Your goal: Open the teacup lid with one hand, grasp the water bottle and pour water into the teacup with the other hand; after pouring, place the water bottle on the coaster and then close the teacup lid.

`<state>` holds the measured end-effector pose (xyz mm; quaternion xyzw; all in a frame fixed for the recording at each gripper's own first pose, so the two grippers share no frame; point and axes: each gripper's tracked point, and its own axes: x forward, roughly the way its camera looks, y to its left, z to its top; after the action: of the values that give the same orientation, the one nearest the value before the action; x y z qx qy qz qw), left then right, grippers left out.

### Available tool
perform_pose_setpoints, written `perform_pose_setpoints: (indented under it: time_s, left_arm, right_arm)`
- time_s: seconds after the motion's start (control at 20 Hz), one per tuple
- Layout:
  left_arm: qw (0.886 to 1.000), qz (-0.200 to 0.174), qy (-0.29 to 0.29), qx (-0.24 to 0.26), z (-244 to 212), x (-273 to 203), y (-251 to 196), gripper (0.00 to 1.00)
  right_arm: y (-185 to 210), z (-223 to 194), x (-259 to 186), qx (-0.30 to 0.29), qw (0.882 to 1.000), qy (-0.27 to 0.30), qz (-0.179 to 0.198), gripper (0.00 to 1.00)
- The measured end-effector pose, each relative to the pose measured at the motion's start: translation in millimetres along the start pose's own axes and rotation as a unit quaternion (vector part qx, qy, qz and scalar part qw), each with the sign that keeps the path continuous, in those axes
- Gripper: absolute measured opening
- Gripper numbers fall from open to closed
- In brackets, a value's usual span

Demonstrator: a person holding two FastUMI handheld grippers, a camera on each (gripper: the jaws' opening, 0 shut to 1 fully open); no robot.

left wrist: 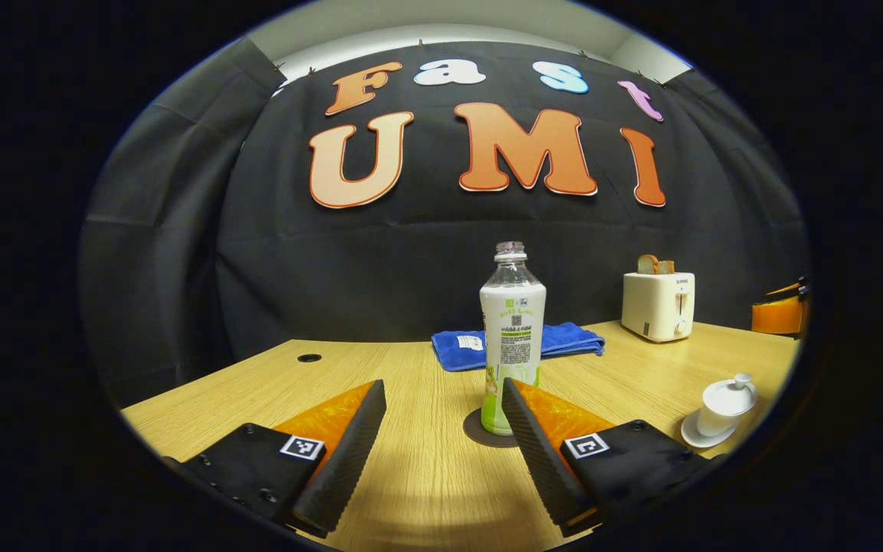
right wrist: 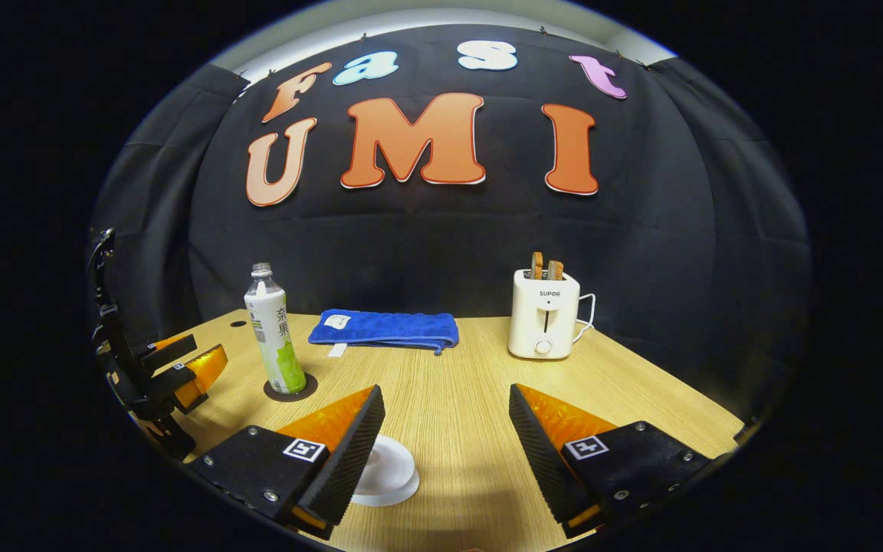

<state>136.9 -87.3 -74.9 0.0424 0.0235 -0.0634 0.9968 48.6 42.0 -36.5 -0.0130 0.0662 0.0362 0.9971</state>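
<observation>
Clear plastic water bottle with white-green label (left wrist: 512, 345), uncapped, upright on dark round coaster (left wrist: 481, 431): light, crushable, spill-prone, grip labelled mid-body; white porcelain lidded teacup (left wrist: 725, 405) fragile, lift lid by knob; left gripper (left wrist: 441, 429) and right gripper (right wrist: 445, 429) jaws both apart, empty

Light: bright, from overhead; pale pool on desk (left wrist: 426, 475) betw claw fingers
Shadows: soft, short, under bottle (left wrist: 512, 337) & toaster (right wrist: 543, 323)
Backdrop: dim, dark cloth soaks up light
Glare: none strong
Focus: sharp mid-frame, both views
Edges: heavy fisheye bend, desk rim curves, corners darken
</observation>
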Motion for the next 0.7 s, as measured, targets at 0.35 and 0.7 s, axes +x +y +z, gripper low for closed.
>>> perform_pose_setpoints:
  time_s: [0.35,0.7]
  left_arm:
    - [1.0,0.0,0.0,0.0,0.0,-0.5,0.3,0.98]
    - [1.0,0.0,0.001,0.0,-0.6,0.0,0.9,0.98]
  right_arm:
    - [-2.1,-0.5,0.5,0.003,1.0,0.002,-0.003,0.98]
    - [-0.7,-0.7,-0.1,0.004,1.0,0.001,-0.001,0.98]
